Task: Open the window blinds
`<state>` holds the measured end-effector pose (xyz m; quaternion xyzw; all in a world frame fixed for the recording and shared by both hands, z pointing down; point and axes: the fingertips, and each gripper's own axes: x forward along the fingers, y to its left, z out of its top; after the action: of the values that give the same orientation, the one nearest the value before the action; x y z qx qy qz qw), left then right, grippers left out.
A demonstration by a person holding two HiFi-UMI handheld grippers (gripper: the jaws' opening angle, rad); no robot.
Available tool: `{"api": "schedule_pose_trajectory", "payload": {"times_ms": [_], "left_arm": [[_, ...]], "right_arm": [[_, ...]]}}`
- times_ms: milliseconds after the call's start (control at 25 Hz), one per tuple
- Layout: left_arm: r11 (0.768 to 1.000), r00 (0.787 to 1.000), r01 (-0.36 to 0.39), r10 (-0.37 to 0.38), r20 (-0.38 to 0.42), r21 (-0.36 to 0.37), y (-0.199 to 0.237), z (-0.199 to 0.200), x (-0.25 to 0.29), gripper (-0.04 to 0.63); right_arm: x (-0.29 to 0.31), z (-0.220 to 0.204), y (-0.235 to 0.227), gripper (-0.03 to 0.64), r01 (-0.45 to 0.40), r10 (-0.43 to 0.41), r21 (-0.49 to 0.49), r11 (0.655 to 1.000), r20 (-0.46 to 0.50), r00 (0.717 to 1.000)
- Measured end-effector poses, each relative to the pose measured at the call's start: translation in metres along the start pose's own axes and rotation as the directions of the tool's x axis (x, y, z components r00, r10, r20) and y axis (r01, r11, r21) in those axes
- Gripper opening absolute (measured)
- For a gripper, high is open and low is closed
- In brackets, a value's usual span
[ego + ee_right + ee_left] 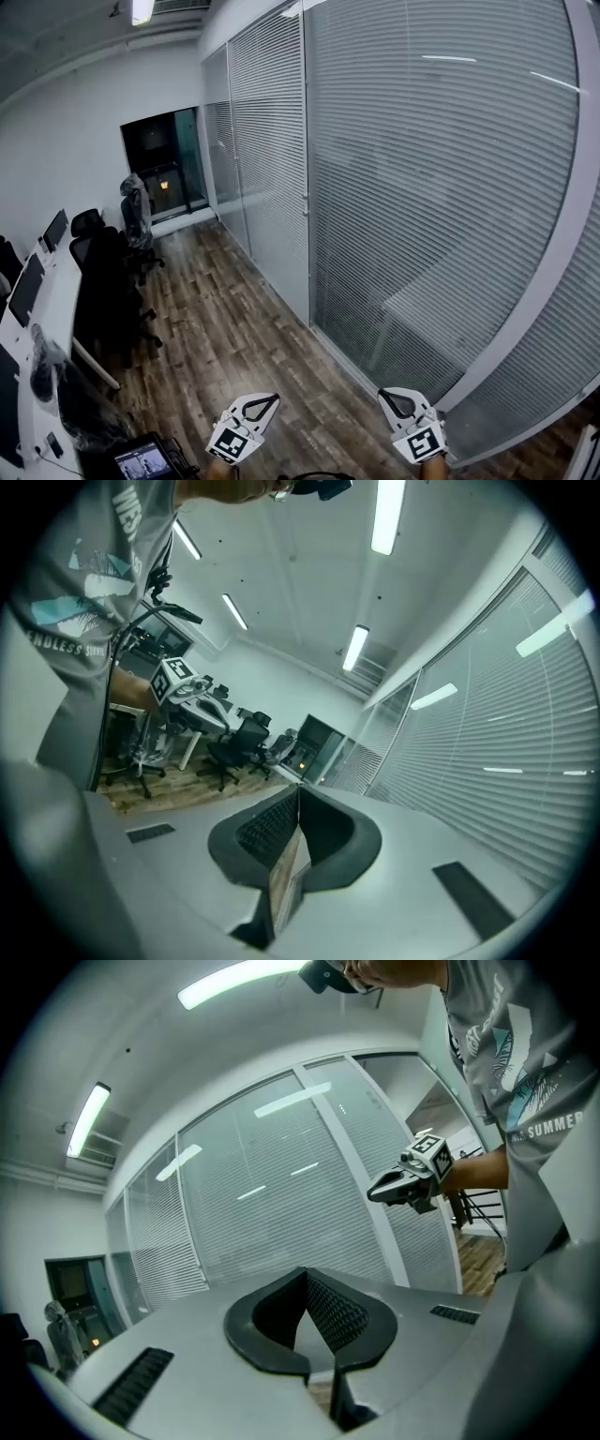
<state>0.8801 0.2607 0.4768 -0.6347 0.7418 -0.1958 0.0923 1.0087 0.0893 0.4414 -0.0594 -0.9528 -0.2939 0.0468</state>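
Note:
Closed grey window blinds point(422, 187) hang behind a long glass wall ahead and to the right; their slats lie flat and shut. They also fill the left gripper view point(281, 1204) and the right side of the right gripper view point(506, 752). At the bottom of the head view my left gripper point(267, 403) and right gripper point(389, 400) are held side by side, well short of the glass. Each one's jaws meet at the tip with nothing between them: left gripper point(306, 1274), right gripper point(298, 791). Each gripper also shows in the other's view: the right gripper point(377, 1191), the left gripper point(202, 700).
White frame posts point(307, 187) divide the glass wall. Desks with monitors point(37, 281) and black office chairs point(103, 272) line the left side. A dark doorway point(169, 164) is at the far end. A small screen point(141, 461) sits at the bottom left. Wooden floor point(244, 328) runs between.

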Motion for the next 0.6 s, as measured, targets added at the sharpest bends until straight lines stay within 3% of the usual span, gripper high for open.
{"api": "schedule_pose_trajectory", "payload": {"times_ms": [160,360,600], "left_arm": [[1.000,1.000,0.011,-0.012,0.009,0.018,0.078,-0.028,0.019,-0.005],[1.000,0.999,-0.019,0.019,0.027,-0.014,0.146,-0.061,0.032,-0.005],[0.999,0.999,-0.043,0.043,-0.004,-0.024,0.222,-0.103,0.072,-0.005]], "right_arm": [[0.077,0.019,-0.028,0.003,0.051,-0.051,-0.012,0.999,0.006,0.999],[0.151,0.007,-0.039,0.003,0.028,-0.028,-0.014,1.000,-0.013,1.000],[0.256,-0.020,-0.078,0.003,0.005,-0.005,-0.022,1.000,-0.007,1.000]]}}
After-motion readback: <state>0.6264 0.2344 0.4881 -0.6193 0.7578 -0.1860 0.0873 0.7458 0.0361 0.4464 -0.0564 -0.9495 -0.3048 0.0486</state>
